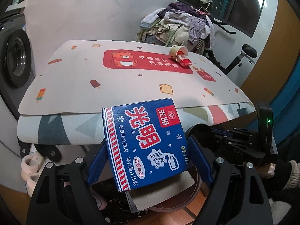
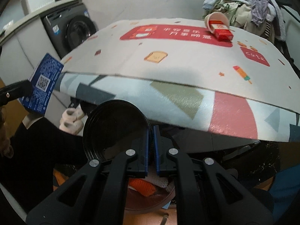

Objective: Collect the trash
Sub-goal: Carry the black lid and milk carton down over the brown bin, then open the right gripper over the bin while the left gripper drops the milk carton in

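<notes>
1. My left gripper (image 1: pixel 148 155) is clamped across the blue ice-cream box (image 1: pixel 145 146): one blue pad on each side wall, jaws spread wide because the box is wide. The box stands tilted, printed face toward my camera, its long axis running away from me toward the table edge (image 1: pixel 61 115).

2. My right gripper (image 2: pixel 151 146) has its pads pressed together on the rim of a black plastic bowl (image 2: pixel 112 129). The bowl hangs off to the left of the jaws, its hollow facing the camera.

3. Both loads are off the table and out in front of its near edge. Below them sits the brown bin (image 2: pixel 150 202). In the right wrist view its rim curves directly under my fingers, with something orange and white already inside.

4. Here is the relation that matters: the bin lies below and slightly behind both claws, not ahead. In the left wrist view its rim (image 1: pixel 195 191) peeks out under the box's lower right corner, so the box is nearly over it. I judge the left hand is about ready to let go; the right looks as close.

5. Left on the table, far side, well away from both claws: a tipped paper cup (image 1: pixel 178 51) with a red carton (image 1: pixel 184 61) poking out of its mouth. It lies toward the right, so my right hand looks the nearer one for it.

6. The risk, as I see it: the wide box catching the bin's rim.
</notes>
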`<state>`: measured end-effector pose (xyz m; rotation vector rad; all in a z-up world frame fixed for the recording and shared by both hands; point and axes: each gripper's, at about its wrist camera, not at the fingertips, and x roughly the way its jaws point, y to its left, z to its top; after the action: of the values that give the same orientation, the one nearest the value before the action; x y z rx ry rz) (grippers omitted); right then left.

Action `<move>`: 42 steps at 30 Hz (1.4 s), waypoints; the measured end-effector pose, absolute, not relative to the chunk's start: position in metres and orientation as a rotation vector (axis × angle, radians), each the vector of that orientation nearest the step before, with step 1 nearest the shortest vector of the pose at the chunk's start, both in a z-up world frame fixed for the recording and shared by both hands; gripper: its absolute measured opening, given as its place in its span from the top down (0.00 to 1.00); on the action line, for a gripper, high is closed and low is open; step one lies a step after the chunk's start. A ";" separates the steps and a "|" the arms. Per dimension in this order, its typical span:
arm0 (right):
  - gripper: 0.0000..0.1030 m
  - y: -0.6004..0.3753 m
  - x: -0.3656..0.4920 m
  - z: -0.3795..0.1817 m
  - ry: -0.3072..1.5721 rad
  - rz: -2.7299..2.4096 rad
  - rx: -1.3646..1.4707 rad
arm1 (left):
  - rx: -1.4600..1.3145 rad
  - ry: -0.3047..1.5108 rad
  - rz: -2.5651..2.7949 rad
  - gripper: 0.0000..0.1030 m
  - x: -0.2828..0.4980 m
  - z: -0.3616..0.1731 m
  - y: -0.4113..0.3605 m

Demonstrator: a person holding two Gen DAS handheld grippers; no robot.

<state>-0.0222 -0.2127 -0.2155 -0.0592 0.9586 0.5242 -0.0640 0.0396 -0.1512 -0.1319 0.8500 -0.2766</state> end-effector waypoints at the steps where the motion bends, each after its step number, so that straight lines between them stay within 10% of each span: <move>1: 0.90 -0.211 -0.023 -0.218 0.969 0.523 -0.072 | -0.130 0.849 -0.280 0.22 -0.065 -0.154 0.038; 5: 0.85 -0.209 -0.021 -0.225 0.998 0.513 -0.085 | -0.131 0.861 -0.301 0.22 -0.063 -0.164 0.034; 9: 0.46 -0.210 -0.019 -0.226 0.993 0.487 -0.080 | -0.126 0.876 -0.323 0.22 -0.058 -0.175 0.031; 16: 0.12 -0.216 -0.017 -0.221 0.935 0.414 -0.070 | -0.068 0.891 -0.373 0.22 -0.055 -0.199 0.014; 42: 0.07 -0.236 -0.010 -0.223 0.929 0.329 0.013 | 0.056 0.954 -0.437 0.15 -0.056 -0.219 -0.017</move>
<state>-0.0096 -0.2364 -0.2227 0.0133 0.9288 0.3295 -0.0555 -0.0165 -0.2194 0.0562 0.9544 -0.4370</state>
